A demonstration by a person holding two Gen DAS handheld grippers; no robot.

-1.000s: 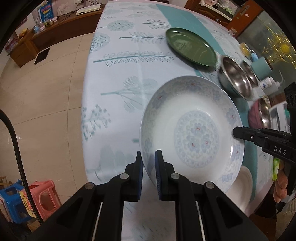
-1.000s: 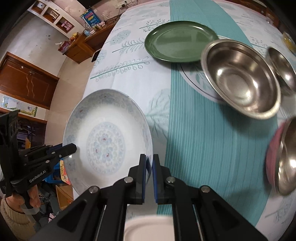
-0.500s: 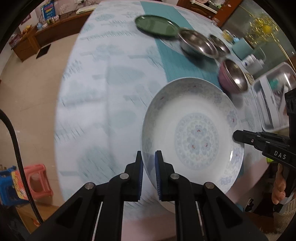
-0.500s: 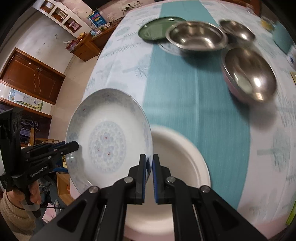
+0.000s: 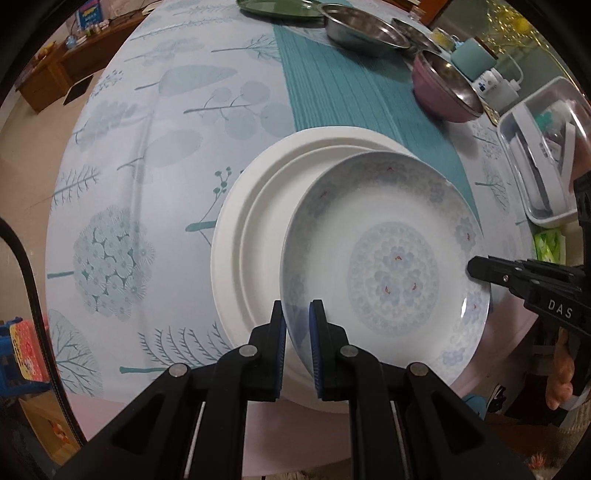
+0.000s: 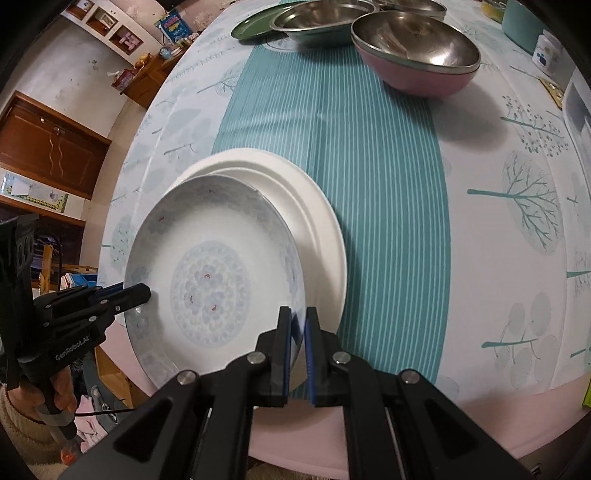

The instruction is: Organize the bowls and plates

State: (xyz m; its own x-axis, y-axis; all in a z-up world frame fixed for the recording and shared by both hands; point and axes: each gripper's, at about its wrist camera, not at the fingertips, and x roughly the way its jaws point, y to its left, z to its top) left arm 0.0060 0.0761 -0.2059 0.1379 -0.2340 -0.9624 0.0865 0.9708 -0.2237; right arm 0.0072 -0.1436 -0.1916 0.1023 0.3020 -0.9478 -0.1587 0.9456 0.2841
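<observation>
A blue-patterned white plate is held by both grippers just above a plain white plate near the table's front edge. My left gripper is shut on the patterned plate's near rim. My right gripper is shut on its opposite rim; it also shows in the left wrist view. The patterned plate overlaps the white plate, offset toward the table edge. Whether they touch I cannot tell.
Farther back stand a pink steel-lined bowl, two steel bowls and a green plate. A white plastic box sits at the right. A teal striped runner crosses the patterned tablecloth.
Both grippers carried the patterned plate back toward the table's front edge and down over the white plate. The bowls and green plate now lie farther away.
</observation>
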